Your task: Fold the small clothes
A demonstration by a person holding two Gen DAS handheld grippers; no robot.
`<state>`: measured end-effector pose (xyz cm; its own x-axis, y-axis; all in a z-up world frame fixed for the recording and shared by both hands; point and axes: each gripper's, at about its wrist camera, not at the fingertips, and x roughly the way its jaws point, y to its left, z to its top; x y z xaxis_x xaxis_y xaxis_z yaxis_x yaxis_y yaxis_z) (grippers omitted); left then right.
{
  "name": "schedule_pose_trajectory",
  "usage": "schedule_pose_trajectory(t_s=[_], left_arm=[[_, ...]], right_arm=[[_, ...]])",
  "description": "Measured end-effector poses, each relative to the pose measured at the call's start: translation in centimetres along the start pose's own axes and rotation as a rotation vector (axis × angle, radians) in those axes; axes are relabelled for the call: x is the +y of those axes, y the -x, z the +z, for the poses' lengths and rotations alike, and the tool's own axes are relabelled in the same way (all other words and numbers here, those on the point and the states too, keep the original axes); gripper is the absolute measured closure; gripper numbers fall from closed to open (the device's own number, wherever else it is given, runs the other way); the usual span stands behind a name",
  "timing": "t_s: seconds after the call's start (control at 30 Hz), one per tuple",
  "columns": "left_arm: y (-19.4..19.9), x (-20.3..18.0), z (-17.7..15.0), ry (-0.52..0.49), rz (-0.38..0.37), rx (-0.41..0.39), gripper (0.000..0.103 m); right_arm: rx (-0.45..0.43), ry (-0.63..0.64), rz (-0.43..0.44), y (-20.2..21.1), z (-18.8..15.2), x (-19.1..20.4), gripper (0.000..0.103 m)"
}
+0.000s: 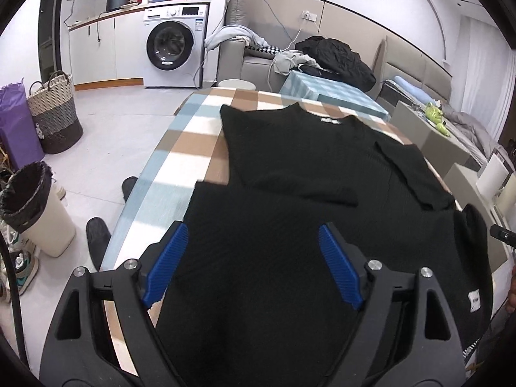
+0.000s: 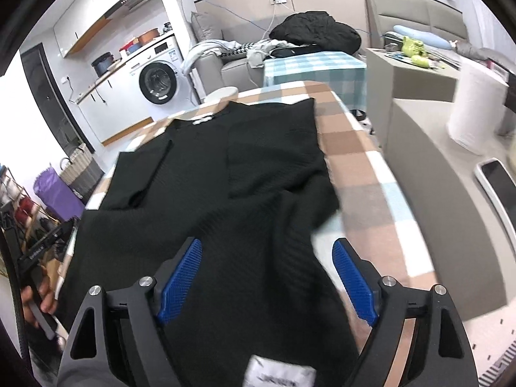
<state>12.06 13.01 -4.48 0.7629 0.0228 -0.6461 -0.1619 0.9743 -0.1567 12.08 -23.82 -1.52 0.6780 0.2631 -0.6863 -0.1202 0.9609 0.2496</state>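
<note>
Between the spread fingers of the left gripper (image 1: 253, 238) lay the black garment (image 1: 306, 200), flat on the checked tablecloth (image 1: 180, 148), and the blue pads (image 1: 169, 254) did not touch the cloth. Only the left wrist view showed, to the left of the fingers, a bin with a black liner (image 1: 35, 206), a woven basket (image 1: 54, 113) and a dark shoe (image 1: 98, 235) on the floor. At its right edge, past the right finger, a white label (image 1: 474, 301) sat on the garment hem.

The right wrist view alone showed a hand (image 2: 35, 303) low on the left, holding the handle of the other gripper, and a phone (image 2: 496, 183) on a grey surface far to the right of the fingers. The right gripper (image 2: 267, 264) was also held wide apart above the garment; the edge of the cloth ran between its fingers, so the left pad (image 2: 180, 277) was over black fabric and the right one over the tablecloth. Both grippers pointed downward and forward toward the collar.
</note>
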Motion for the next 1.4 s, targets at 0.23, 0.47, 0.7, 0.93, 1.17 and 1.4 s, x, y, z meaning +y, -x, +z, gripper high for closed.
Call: schedule_pose_trajectory(t_s=[0.23, 0.47, 0.7, 0.93, 1.17, 1.4], left_arm=[[1.2, 0.1, -1.7, 0.006, 0.004, 0.015, 0.021], [2.1, -0.5, -2.4, -0.018, 0.031, -0.004, 0.012], [2.3, -1.0, -2.9, -0.038, 0.051, -0.015, 0.004], [1.0, -0.5, -3.4, -0.045, 0.062, 0.045, 0.004], [-0.8, 0.9, -3.7, -0.008, 0.066, 0.119, 0.004], [-2.0, 2.9, -3.1, 0.049, 0.037, 0.155, 0.01]], right_arm=[[0.028, 0.01, -0.01, -0.2, -2.3, -1.5, 0.018], [0.02, 0.067, -0.008, -0.3, -3.7, -0.7, 0.011], [0.037, 0.106, -0.017, -0.7, -4.5, -0.2, 0.01], [0.063, 0.08, -0.02, -0.8, -5.5, -1.5, 0.01], [0.078, 0.024, -0.014, -0.8, -6.3, -3.3, 0.01], [0.079, 0.024, -0.02, -0.7, -6.3, -3.5, 0.01]])
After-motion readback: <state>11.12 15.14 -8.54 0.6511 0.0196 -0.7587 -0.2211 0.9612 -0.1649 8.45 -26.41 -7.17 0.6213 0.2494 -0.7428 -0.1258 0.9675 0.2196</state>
